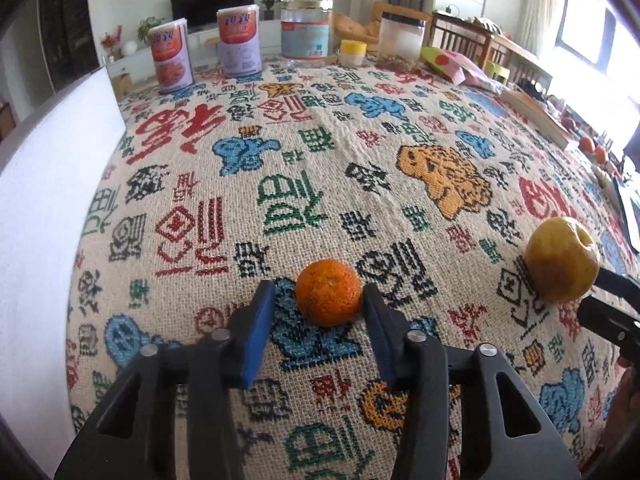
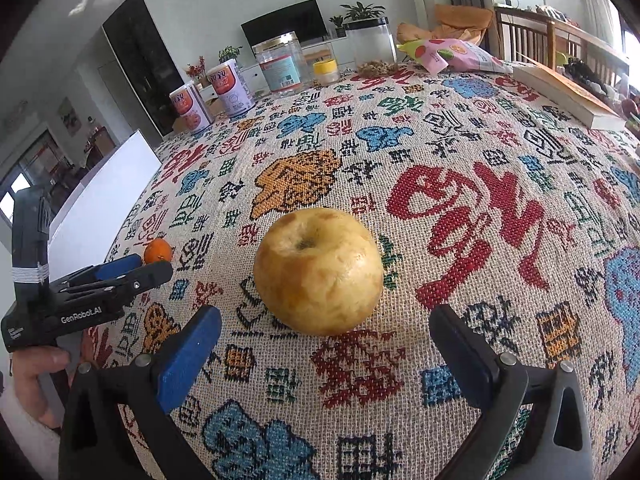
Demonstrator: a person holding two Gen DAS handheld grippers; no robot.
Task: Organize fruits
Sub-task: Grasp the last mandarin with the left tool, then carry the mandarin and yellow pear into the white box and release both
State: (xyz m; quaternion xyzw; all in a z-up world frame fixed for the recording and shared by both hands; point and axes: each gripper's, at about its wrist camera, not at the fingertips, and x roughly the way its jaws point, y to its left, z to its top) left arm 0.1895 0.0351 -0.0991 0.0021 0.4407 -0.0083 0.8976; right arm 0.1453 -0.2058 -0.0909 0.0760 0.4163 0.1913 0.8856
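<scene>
A small orange tangerine [image 1: 329, 292] lies on the patterned tablecloth [image 1: 304, 168] at the tips of my left gripper [image 1: 320, 300]. The left gripper is open; its right fingertip touches the tangerine and its left fingertip stands apart. A yellow apple [image 2: 318, 270] lies just ahead of my right gripper [image 2: 324, 328], which is open wide with a finger on each side, not touching. The apple [image 1: 562, 258] also shows at the right of the left wrist view. The tangerine [image 2: 157, 251] and the left gripper [image 2: 136, 270] show at the left of the right wrist view.
At the table's far edge stand two cans [image 1: 170, 60], a clear jar with a blue label [image 1: 306, 28], a small yellow-lidded jar [image 1: 352, 52] and a black-lidded jar [image 1: 400, 38]. A pink snack bag [image 2: 452, 54] and a book [image 2: 568, 94] lie at the far right. More fruit [image 1: 592, 148] lies at the right edge.
</scene>
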